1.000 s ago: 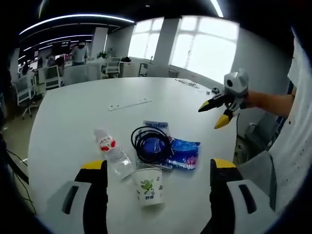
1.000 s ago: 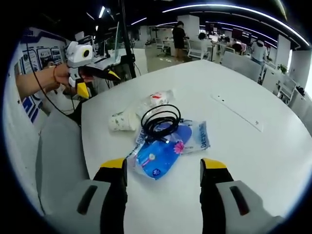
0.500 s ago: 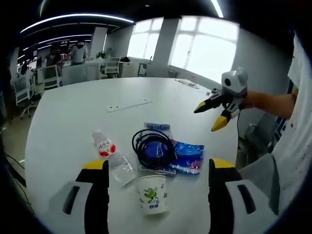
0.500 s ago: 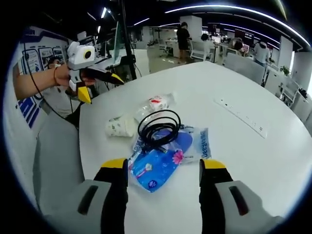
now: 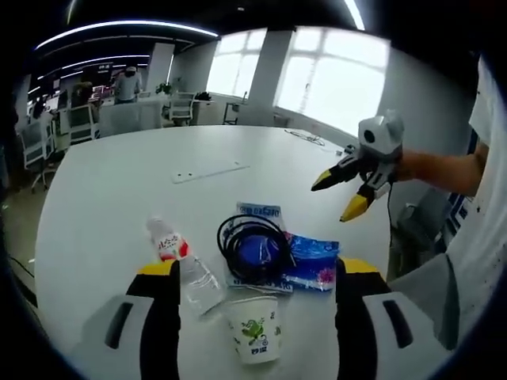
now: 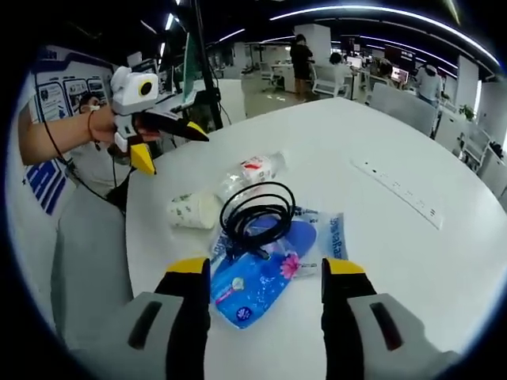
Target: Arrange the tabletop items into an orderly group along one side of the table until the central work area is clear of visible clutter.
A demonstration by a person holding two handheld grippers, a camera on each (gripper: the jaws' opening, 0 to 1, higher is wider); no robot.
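Left gripper and right gripper hung with jaws wide apart, each empty. Over the last second both had eased nearer the heap: paper cup, water bottle, black cable coil lying on blue packets, all clustered near the table edge. Nothing grasped; sorting apparently not begun.

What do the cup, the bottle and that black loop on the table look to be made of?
The cup looks like matte white paper with a printed green figure. The bottle seems to be thin clear plastic, see-through and crinkled, with a red and white label. The black loop is probably a rubber- or plastic-sheathed cable, smooth and coiled.
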